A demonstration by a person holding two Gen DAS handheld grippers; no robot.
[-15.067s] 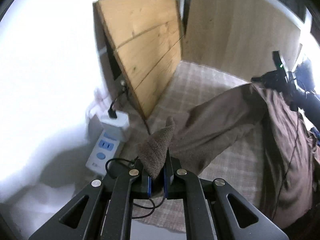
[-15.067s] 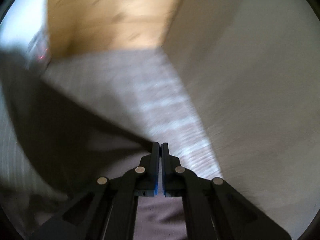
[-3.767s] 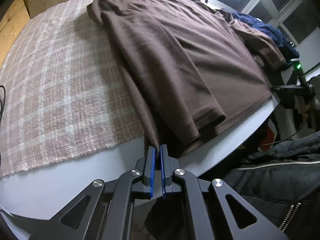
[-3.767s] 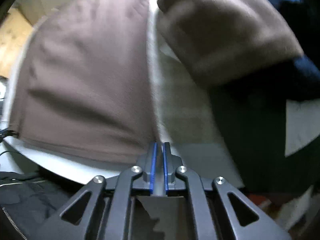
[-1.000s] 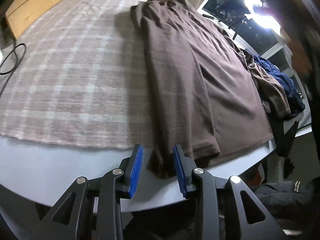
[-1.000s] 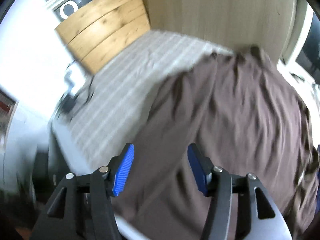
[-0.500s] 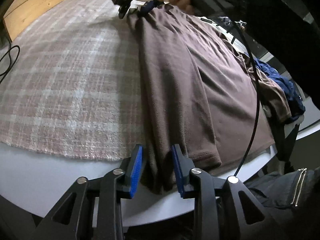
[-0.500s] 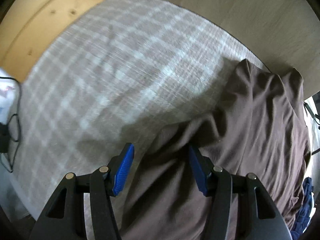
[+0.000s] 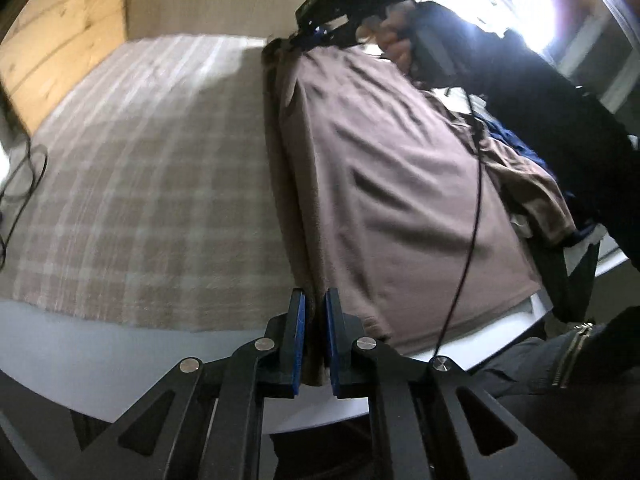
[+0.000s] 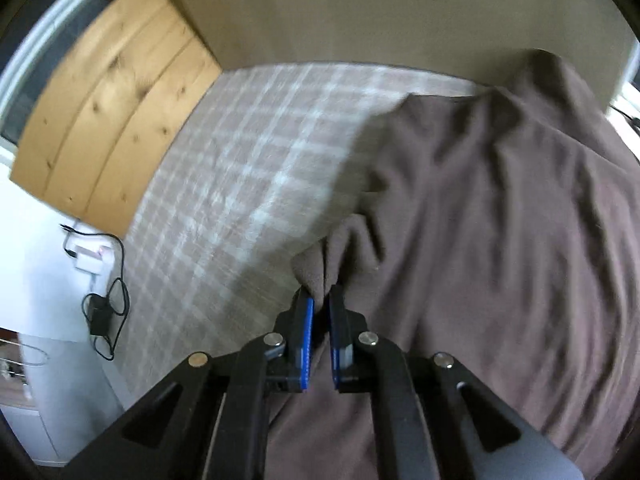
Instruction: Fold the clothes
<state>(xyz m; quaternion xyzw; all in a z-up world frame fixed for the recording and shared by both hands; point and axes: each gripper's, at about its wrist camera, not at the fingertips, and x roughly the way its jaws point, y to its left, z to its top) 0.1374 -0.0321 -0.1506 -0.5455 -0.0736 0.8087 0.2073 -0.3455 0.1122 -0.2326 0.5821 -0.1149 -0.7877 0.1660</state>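
A brown fleece garment (image 9: pixel 384 184) lies lengthwise on a plaid blanket (image 9: pixel 152 184), its left side doubled over into a long fold. My left gripper (image 9: pixel 315 308) is shut on the near end of that folded edge, at the blanket's front edge. In the left wrist view the right gripper (image 9: pixel 320 36) is at the garment's far end, held by a person's hand (image 9: pixel 394 44). In the right wrist view my right gripper (image 10: pixel 322 300) is shut on a bunched corner of the brown garment (image 10: pixel 500 216), lifted slightly off the blanket (image 10: pixel 248 168).
A wooden headboard (image 10: pixel 104 120) and beige wall (image 10: pixel 360 12) border the bed. A charger and cable (image 10: pixel 102 316) lie on the white surface by the blanket. A pile of brown and blue clothes (image 9: pixel 532 188) sits at the right edge. A black cable (image 9: pixel 468 240) hangs across the garment.
Both grippers were open half a second ago and have now shut on the garment's folded left edge, left at the near end, right at the far corner, which rises a little.
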